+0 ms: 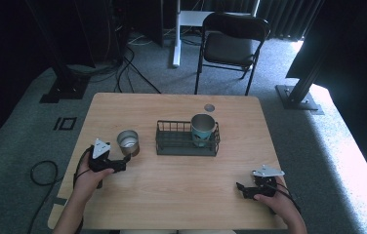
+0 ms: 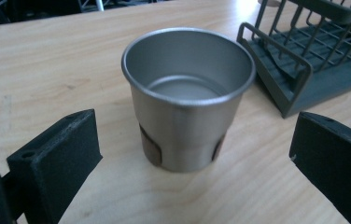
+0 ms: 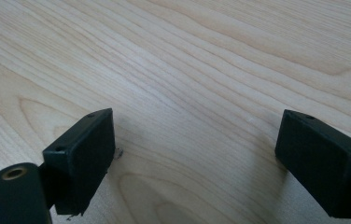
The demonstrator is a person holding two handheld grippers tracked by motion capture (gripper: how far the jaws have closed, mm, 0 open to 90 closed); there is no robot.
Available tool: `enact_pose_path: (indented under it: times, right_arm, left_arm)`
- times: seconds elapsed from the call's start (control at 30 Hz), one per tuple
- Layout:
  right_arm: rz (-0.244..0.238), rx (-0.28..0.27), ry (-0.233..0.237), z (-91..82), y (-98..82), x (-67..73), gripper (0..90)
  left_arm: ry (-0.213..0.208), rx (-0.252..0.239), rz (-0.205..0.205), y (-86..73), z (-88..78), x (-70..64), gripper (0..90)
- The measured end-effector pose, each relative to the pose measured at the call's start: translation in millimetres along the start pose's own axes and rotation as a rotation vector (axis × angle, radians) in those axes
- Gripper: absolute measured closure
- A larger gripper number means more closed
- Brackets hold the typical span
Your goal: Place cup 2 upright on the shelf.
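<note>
A steel cup [image 1: 128, 141] stands upright on the wooden table [image 1: 172, 195], left of a dark wire rack [image 1: 172, 141]. A teal cup [image 1: 202, 129] sits in the rack's right end. My left gripper [image 1: 125, 161] is open just in front of the steel cup [image 2: 187, 98]; in the left gripper view its jaws stand wide on either side, a little short of the cup. My right gripper [image 1: 242, 190] is open low over bare wood near the front right, its fingers [image 3: 82, 158] holding nothing.
The rack's corner [image 2: 276, 70] lies close to the right of the steel cup. A round hole [image 1: 209, 107] marks the table's far side. A black folding chair [image 1: 233, 44] and cables stand on the carpet beyond.
</note>
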State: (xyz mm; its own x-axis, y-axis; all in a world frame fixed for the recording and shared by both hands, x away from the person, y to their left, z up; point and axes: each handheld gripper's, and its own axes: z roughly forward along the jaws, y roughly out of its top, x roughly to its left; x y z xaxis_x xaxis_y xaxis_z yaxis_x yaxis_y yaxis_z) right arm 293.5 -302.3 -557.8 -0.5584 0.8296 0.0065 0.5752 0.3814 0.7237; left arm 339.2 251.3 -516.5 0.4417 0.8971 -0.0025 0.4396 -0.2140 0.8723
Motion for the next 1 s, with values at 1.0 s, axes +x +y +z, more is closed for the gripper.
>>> enact_pose_path:
  times: [1.0]
  right_arm:
    - [0.0,0.0,0.0,0.0,0.0,0.0,11.6]
  left_arm:
    - [-0.005,-0.028,0.033,24.3,38.3,-2.1,2.3]
